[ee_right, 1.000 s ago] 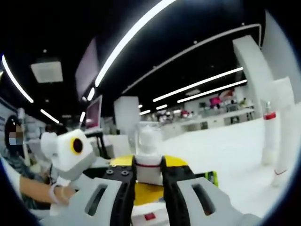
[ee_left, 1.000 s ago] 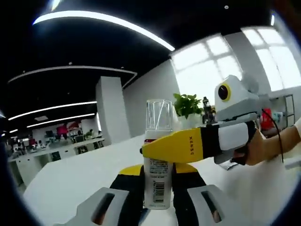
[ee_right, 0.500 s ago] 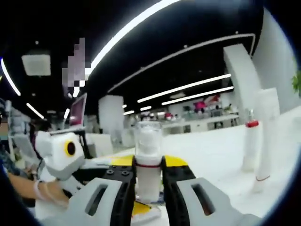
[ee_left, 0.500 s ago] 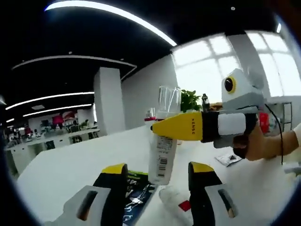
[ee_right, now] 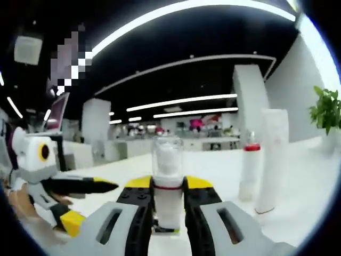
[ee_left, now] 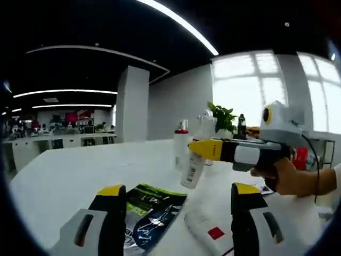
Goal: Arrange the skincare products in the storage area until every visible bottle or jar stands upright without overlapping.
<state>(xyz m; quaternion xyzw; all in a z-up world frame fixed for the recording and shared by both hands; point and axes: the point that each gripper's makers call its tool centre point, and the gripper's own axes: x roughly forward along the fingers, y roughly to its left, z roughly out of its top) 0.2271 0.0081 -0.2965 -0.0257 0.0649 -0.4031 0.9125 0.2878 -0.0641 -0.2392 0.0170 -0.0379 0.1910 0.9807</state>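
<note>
White and bare for the most part, the worktop (ee_left: 80, 176) runs back toward a big open office with strip lights overhead and bright windows behind a potted plant (ee_left: 222, 114). Your right tool (ee_right: 168, 213) is pinching a white bottle with a clear cap (ee_right: 167, 184) just under that cap, and in the left gripper view the same bottle (ee_left: 193, 168) hangs tilted, its base at or just above the worktop; you cannot tell from here whether it touches. Your left tool (ee_left: 178, 213) is spread wide and carries nothing. Below the held bottle, toward your left tool, a dark green sachet (ee_left: 149, 205) and a white tube with a red mark (ee_left: 205, 234) lie flat. Beyond the held bottle stand a red-collared bottle (ee_left: 180, 149) and a tall white bottle (ee_right: 273, 160), close together and upright. The likely trouble is the lean: if you let go while the bottle is tipped, it will probably topple, maybe onto the sachet or tube, leaving things overlapping. Set down too near the standing pair, it could knock one over. Square it up over bare worktop before you release, and mind that your empty left tool does not sweep the tube.
</note>
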